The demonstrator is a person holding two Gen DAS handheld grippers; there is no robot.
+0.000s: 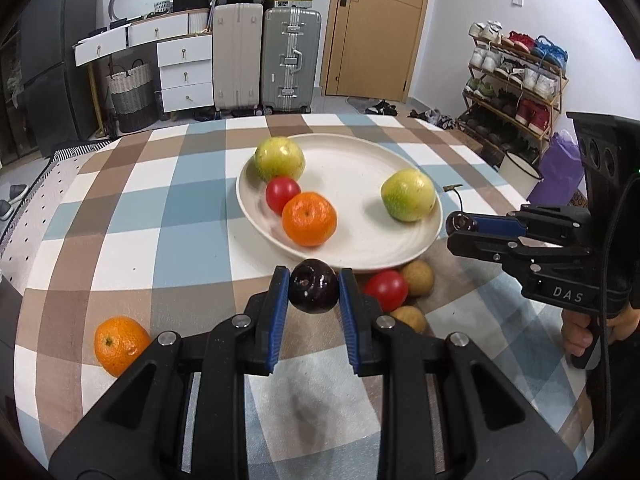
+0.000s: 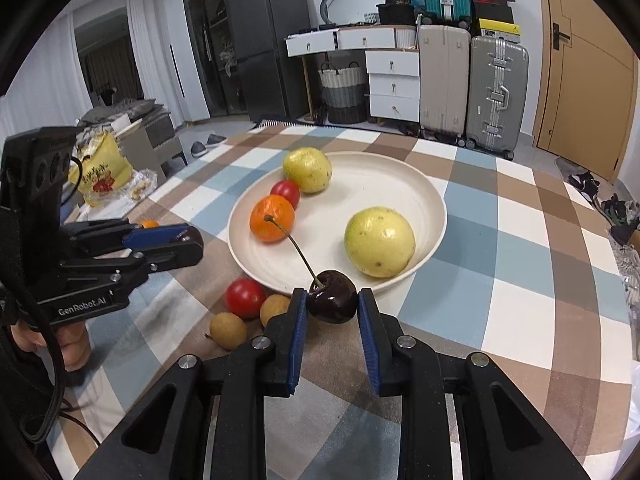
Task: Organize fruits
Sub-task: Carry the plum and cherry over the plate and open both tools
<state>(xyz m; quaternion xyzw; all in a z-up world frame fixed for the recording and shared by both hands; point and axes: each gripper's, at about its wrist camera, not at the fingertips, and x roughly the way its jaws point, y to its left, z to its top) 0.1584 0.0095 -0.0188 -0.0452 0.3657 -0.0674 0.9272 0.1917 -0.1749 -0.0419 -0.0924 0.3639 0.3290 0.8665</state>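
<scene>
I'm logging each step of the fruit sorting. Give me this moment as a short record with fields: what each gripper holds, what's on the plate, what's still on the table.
left gripper: shut on a stemless dark cherry
right gripper: shut on a stemmed dark cherry
plate: two yellow-green fruits, an orange, a red tomato
table beside plate: a second red tomato, two small tan fruits
table, apart: a lone orange

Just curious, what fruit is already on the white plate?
On the plate: two yellow-green fruits, an orange, a red tomato. Nothing hidden.
</scene>
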